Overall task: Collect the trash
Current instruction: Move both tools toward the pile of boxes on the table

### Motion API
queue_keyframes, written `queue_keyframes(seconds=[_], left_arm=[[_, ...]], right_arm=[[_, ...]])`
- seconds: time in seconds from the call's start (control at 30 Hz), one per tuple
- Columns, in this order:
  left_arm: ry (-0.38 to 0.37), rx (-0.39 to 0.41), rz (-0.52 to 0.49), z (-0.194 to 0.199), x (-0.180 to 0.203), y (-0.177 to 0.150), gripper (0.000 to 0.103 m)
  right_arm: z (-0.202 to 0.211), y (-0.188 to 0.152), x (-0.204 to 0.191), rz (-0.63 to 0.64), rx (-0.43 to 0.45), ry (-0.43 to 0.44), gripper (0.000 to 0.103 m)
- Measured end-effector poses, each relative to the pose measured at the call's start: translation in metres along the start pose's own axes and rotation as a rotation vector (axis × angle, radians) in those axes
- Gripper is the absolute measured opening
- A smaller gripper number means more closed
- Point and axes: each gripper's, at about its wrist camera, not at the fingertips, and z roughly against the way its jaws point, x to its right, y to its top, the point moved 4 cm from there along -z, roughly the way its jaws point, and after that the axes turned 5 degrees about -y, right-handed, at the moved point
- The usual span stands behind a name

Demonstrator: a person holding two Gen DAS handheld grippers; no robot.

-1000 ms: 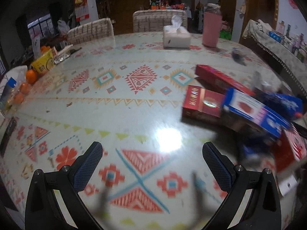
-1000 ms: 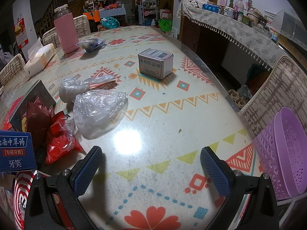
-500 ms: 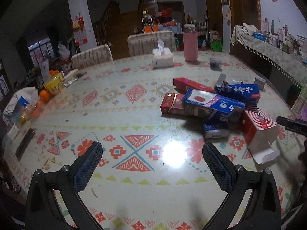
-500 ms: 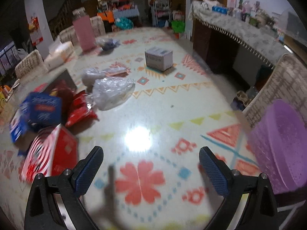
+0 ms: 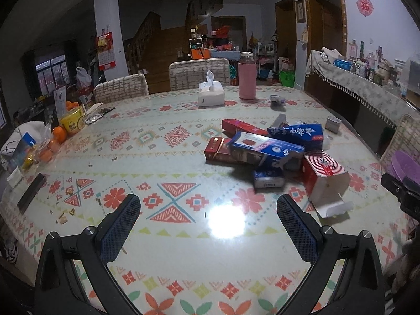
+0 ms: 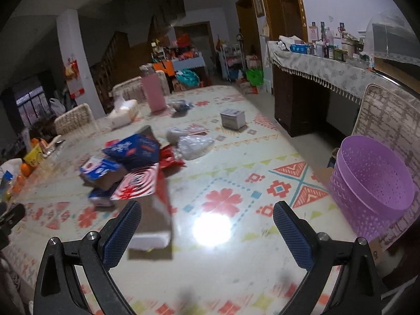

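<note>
Left tongs [image 5: 208, 220]: spread wide, nothing between the blue pads, above bare patterned bench [image 5: 157, 136] near its front edge.
Right tongs [image 6: 207, 224]: spread wide, holding nothing; left pad close beside the open flap of the red-and-white spiral box [image 6: 147, 191], contact unclear.
Trash pile: heaped right of centre on the bench; long blue carton [image 5: 265, 148] lying across a red carton [image 5: 219, 149], second red carton [image 5: 242, 128] behind, blue box [image 5: 296, 134] further back, small blue pack [image 5: 267, 178] in front.
Spiral box, left view [image 5: 325, 177]: at the pile's near right, tilted, flap open towards the bench edge.
Plastic bags [image 6: 193, 143]: clear, crumpled, just beyond the pile.
Small grey box [image 6: 232, 119]: alone, well apart.
Purple basket [image 6: 372, 183]: at the bench's right edge, upright, mouth open.
Back of bench: tissue box [image 5: 211, 94], pink bottle [image 5: 247, 77].
</note>
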Motion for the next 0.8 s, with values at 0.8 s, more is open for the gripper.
queue_keyframes(seconds=[0.8], left_arm=[[-0.092,0.044,-0.074,0.072,0.050,-0.041,0.103]], right_arm=[[0.087,-0.055,-0.004,0.014,0.093,0.043,0.103]])
